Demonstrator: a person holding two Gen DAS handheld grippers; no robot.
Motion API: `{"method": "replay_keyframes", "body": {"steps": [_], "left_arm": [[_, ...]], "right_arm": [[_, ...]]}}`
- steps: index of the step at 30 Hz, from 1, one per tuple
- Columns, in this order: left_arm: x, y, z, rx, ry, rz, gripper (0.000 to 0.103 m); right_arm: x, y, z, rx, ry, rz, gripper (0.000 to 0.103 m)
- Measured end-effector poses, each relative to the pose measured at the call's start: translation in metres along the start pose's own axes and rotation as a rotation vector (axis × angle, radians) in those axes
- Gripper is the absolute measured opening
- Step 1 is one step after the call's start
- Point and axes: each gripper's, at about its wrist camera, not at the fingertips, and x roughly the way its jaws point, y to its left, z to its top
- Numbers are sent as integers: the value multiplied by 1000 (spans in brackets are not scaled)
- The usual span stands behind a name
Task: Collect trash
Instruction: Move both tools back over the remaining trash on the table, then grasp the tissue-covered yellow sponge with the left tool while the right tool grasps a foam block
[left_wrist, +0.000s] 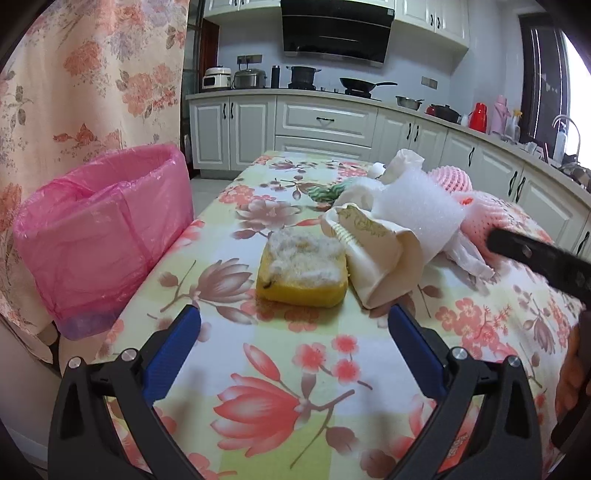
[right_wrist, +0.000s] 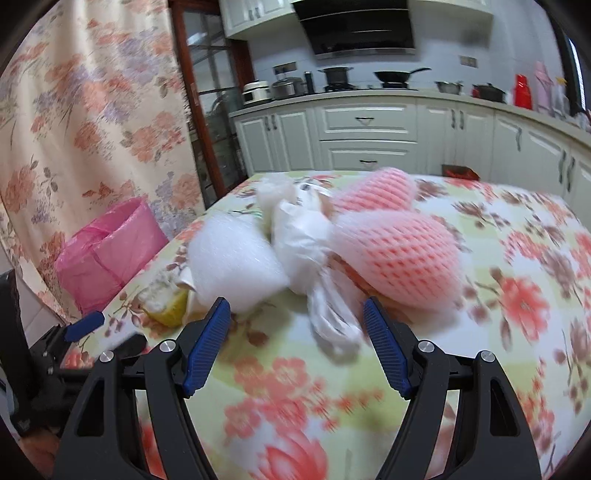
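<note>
A worn yellow sponge lies on the flowered table just ahead of my left gripper, which stands open and empty. Beside the sponge lie a squashed paper cup, white foam wrap, a crumpled white plastic bag and pink foam fruit nets. My right gripper is open, with the tail of the white plastic bag lying between its fingers, untouched. The white foam wrap and pink nets lie just beyond. A bin lined with a pink bag stands off the table's left edge.
A flowered curtain hangs behind the bin. Kitchen cabinets with pots, a wok and flasks on the counter run along the back and right. In the right wrist view, my left gripper's blue finger shows at the lower left.
</note>
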Motion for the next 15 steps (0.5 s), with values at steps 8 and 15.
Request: {"method": "replay_keyframes", "body": {"steps": [8, 15], "left_arm": [[-13, 16, -1, -38, -56, 23, 98], [-22, 53, 2, -140, -58, 46, 98]], "right_arm": [[27, 28, 26, -63, 8, 43, 71], [52, 45, 31, -107, 51, 50, 71]]}}
